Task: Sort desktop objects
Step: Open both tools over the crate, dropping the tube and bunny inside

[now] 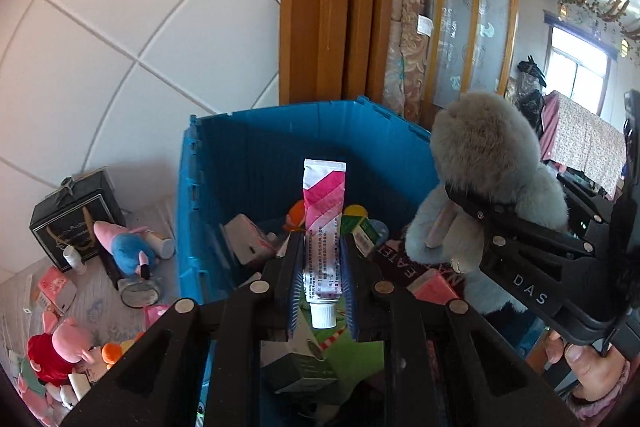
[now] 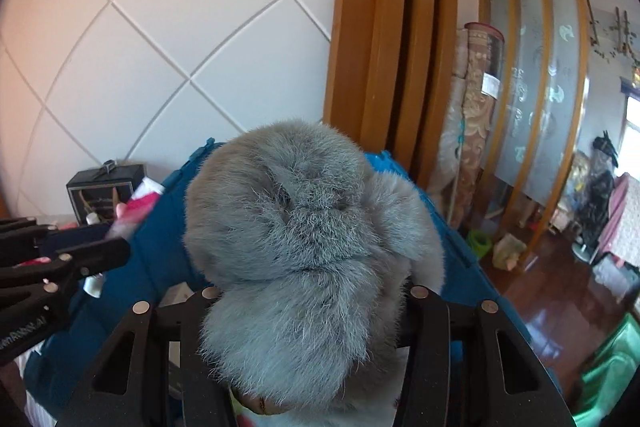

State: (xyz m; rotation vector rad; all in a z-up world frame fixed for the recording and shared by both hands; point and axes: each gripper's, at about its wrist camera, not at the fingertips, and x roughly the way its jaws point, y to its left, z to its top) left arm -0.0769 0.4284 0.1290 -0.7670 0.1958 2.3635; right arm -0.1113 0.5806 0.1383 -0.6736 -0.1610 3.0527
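Pink-and-white soft plastic tube (image 1: 323, 223) is pinched near its cap by the left hand-held gripper (image 1: 322, 283), above the blue plastic crate (image 1: 248, 163); light, squashable. Fluffy grey plush toy (image 2: 308, 239), soft and compressible, is clamped mid-body by the right hand-held gripper (image 2: 316, 311) over the crate.

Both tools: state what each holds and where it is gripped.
Left tool holds the pink tube near its capped end. Right tool holds the grey plush around its body.
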